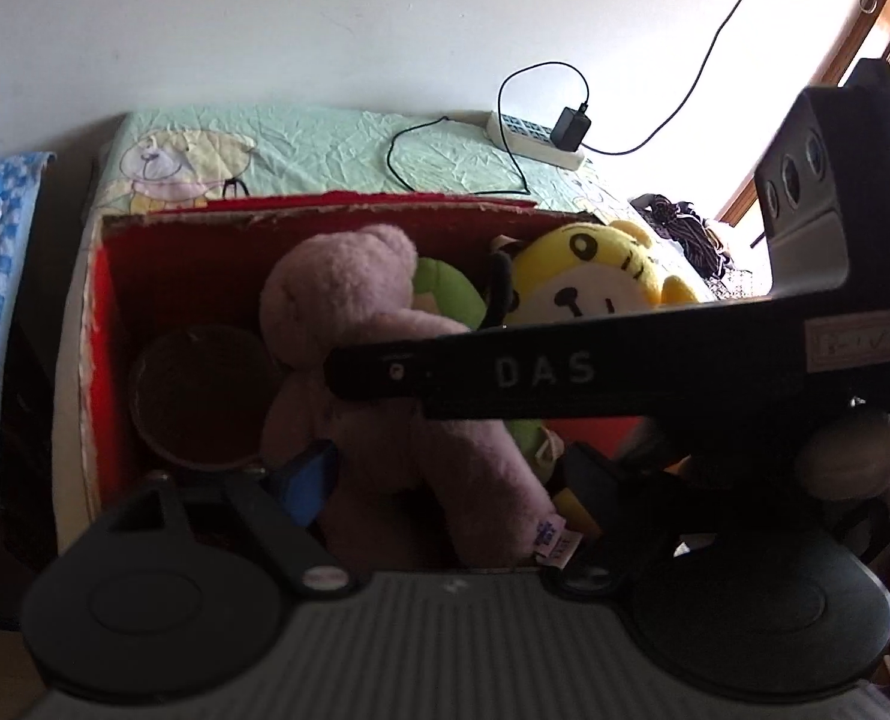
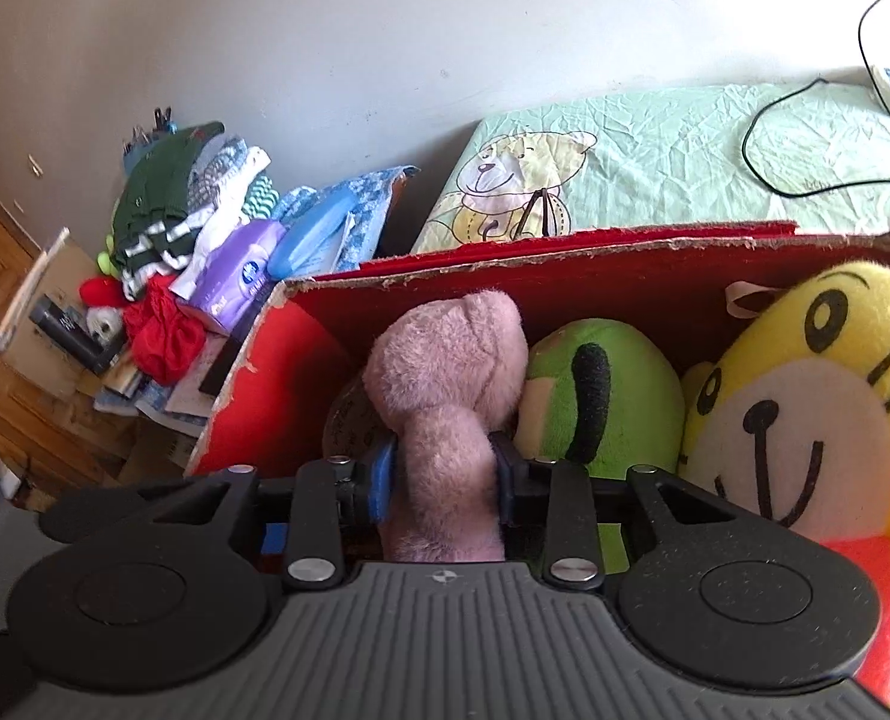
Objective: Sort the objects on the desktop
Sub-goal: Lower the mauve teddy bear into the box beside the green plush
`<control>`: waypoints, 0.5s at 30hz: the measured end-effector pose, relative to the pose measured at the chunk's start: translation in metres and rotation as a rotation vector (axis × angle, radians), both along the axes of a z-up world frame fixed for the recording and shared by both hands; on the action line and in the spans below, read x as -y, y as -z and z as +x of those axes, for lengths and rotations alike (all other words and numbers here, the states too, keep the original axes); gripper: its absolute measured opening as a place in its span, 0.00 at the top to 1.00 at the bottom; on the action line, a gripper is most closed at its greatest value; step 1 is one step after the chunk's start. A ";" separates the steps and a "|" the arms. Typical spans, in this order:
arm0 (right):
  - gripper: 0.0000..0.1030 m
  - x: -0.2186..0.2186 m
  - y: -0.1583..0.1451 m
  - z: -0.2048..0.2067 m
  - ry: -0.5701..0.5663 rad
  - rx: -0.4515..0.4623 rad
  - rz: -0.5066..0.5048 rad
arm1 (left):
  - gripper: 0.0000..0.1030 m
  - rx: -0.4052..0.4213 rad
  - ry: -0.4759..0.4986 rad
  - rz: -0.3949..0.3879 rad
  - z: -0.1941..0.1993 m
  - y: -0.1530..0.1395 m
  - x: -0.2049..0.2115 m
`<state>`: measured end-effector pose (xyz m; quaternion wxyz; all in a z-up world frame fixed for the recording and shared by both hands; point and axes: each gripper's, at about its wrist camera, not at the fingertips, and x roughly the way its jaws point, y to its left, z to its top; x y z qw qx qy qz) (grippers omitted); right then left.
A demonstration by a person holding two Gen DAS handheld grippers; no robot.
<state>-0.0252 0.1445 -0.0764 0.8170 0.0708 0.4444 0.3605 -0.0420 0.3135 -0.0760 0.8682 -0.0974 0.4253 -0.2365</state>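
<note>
A pink plush bear [image 2: 445, 372] stands in the red cardboard box [image 2: 565, 252], and my right gripper [image 2: 445, 480] is shut on its body below the head. In the left wrist view the same bear [image 1: 349, 300] has that gripper's black arm [image 1: 565, 369] reaching across to its neck. My left gripper [image 1: 445, 480] is open just in front of the box [image 1: 103, 276], with the bear's leg lying between its fingers [image 1: 310, 477]. A green plush [image 2: 613, 396] and a yellow tiger plush [image 2: 805, 396] sit to the bear's right. A dark round tin [image 1: 199, 396] lies at its left.
The box stands on a pale green bear-print sheet [image 1: 325, 144]. A power strip with a charger [image 1: 571, 126] and a black cable [image 2: 829, 144] lie at the back right. A heap of clothes and a tissue pack [image 2: 241, 276] stands left of the box.
</note>
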 end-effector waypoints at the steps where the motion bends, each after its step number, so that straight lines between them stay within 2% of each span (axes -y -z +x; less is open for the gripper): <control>1: 0.66 0.003 -0.001 -0.001 0.004 -0.006 0.020 | 0.19 -0.009 0.002 -0.001 0.000 0.002 0.001; 6: 0.68 0.030 -0.003 -0.003 0.044 -0.045 0.138 | 0.19 -0.021 0.004 0.011 0.000 0.008 0.010; 7: 0.76 0.033 -0.002 -0.004 0.046 -0.047 0.149 | 0.17 -0.015 0.008 0.019 -0.001 0.007 0.012; 15: 0.79 0.033 0.012 -0.008 0.031 -0.020 0.156 | 0.10 -0.021 0.024 0.046 0.002 0.008 0.020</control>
